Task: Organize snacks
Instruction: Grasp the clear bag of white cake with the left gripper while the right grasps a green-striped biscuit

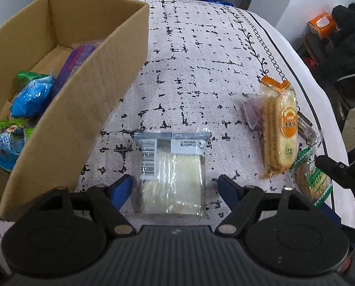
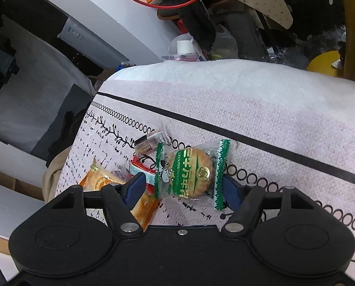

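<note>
Left wrist view: your left gripper (image 1: 175,186) is spread around the clear sandwich pack (image 1: 173,174), just right of the cardboard box (image 1: 70,109); its slick film may slip. Right wrist view: your right gripper (image 2: 183,188) straddles the green cookie packet (image 2: 189,172), spread; closing could snag neighbouring wrappers.

Looks like a lived-in home room. Pale woven patterned tablecloth (image 1: 201,47), black fuzzy garment (image 1: 349,21), orange tissue box (image 1: 320,23), general clutter behind.

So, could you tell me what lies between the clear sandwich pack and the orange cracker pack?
Only bare tablecloth separates the sandwich pack from the orange cracker pack, in the left wrist view.
</note>
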`<state>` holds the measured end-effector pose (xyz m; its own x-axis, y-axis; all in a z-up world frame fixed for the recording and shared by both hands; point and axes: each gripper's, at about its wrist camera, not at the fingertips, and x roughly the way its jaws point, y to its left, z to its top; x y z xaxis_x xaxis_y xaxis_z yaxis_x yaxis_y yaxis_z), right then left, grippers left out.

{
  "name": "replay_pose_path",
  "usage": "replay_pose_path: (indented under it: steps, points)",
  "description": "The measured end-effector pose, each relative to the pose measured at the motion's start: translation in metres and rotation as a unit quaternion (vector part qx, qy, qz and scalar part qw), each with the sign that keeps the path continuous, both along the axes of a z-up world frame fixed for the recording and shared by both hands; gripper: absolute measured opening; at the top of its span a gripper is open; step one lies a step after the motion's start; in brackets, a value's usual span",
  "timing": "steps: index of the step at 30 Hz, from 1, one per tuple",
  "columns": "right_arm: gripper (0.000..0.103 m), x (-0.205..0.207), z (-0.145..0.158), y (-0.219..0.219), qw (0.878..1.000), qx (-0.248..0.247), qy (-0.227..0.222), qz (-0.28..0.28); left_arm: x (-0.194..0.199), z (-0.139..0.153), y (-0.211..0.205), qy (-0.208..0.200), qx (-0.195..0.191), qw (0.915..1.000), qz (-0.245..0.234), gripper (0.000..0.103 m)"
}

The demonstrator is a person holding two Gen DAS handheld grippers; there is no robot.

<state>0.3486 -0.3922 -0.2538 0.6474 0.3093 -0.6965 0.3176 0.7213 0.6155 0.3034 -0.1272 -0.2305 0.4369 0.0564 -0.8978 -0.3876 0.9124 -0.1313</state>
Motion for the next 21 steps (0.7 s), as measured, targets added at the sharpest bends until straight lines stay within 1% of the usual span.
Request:
replay_pose_path:
  steps: [1, 3, 4, 5, 6, 7, 9, 12, 14, 16, 17, 21]
  points:
    - [0.068, 0.001, -0.001, 0.0, 1.0, -0.003, 0.0, -0.001, 0.002, 0.0, 0.0, 0.0, 0.001, 1.0, 0.001, 0.072]
    - [0.064, 0.003, -0.002, 0.0, 1.0, -0.007, 0.0, -0.004, 0.004, 0.001, 0.002, -0.002, 0.0, 1.0, 0.004, 0.061]
    - [0.062, 0.004, -0.003, 0.0, 1.0, -0.011, 0.002, -0.004, 0.005, 0.002, 0.003, -0.003, 0.001, 1.0, 0.006, 0.058]
    - [0.058, 0.005, -0.004, 0.0, 1.0, -0.016, 0.006, -0.004, 0.005, 0.002, 0.003, -0.003, 0.002, 1.0, 0.006, 0.052]
    - [0.053, 0.005, -0.004, 0.001, 1.0, -0.022, 0.008, -0.003, 0.005, 0.003, 0.003, -0.003, 0.002, 1.0, 0.006, 0.05]
    - [0.05, 0.006, -0.003, 0.002, 0.999, -0.031, 0.01, -0.001, 0.005, 0.004, 0.004, -0.002, 0.001, 1.0, 0.006, 0.05]
    - [0.039, 0.005, -0.003, 0.002, 0.999, -0.045, 0.012, 0.003, 0.004, 0.005, 0.004, -0.002, 0.0, 1.0, 0.004, 0.048]
    - [0.027, 0.003, -0.003, -0.003, 1.0, -0.027, 0.013, 0.001, 0.001, 0.007, 0.003, -0.001, -0.002, 1.0, 0.003, 0.047]
    - [0.021, 0.001, -0.002, -0.005, 1.0, -0.018, 0.013, 0.001, -0.002, 0.009, 0.001, -0.002, -0.004, 1.0, -0.001, 0.047]
    - [0.018, -0.001, 0.002, -0.006, 1.0, -0.011, 0.009, 0.002, -0.007, 0.013, -0.001, -0.006, -0.003, 1.0, -0.007, 0.047]
    - [0.015, -0.003, 0.004, -0.006, 1.0, -0.007, 0.005, 0.002, -0.009, 0.016, -0.003, -0.008, -0.002, 0.9999, -0.008, 0.047]
    - [0.011, -0.007, 0.014, -0.009, 1.0, 0.008, -0.012, 0.004, -0.016, 0.029, -0.005, -0.021, 0.004, 0.9997, -0.013, 0.047]
